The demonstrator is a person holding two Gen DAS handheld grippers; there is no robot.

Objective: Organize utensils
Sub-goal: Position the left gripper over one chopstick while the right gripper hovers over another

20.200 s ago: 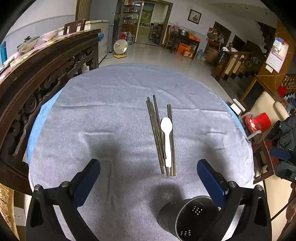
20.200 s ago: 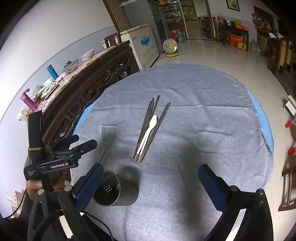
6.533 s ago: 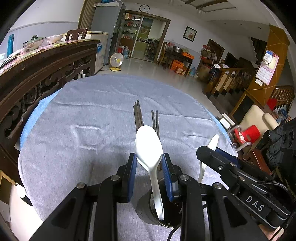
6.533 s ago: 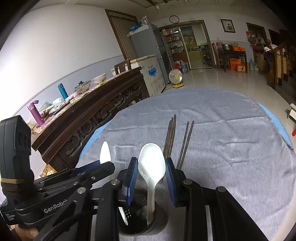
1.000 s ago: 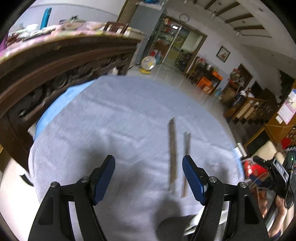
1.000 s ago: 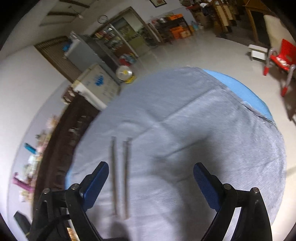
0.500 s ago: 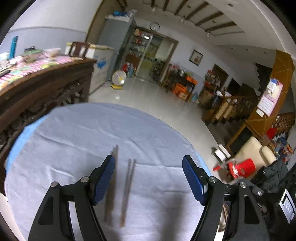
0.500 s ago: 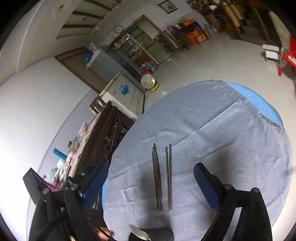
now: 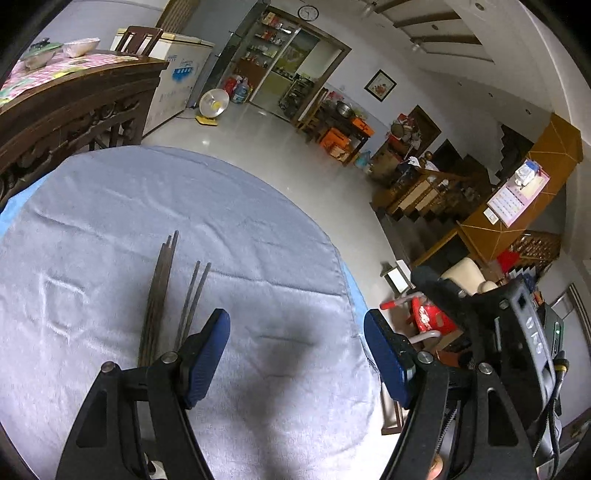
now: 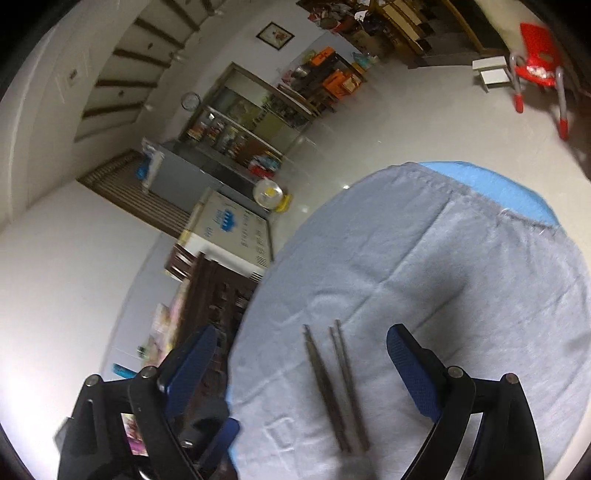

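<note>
With both your left hand-held gripper (image 9: 295, 343) and right hand-held gripper (image 10: 301, 365) released and empty above the table (image 9: 110, 206), the thin chopsticks (image 9: 162, 291) lying close together there could roll or scatter if your pads pinch them unevenly.

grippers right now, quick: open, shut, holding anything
left gripper: open, holding nothing.
right gripper: open, holding nothing.

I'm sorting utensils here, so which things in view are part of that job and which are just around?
Job:
chopsticks on the grey cloth
left gripper, open
right gripper, open

Just around:
red chair
fan
wall clock
</note>
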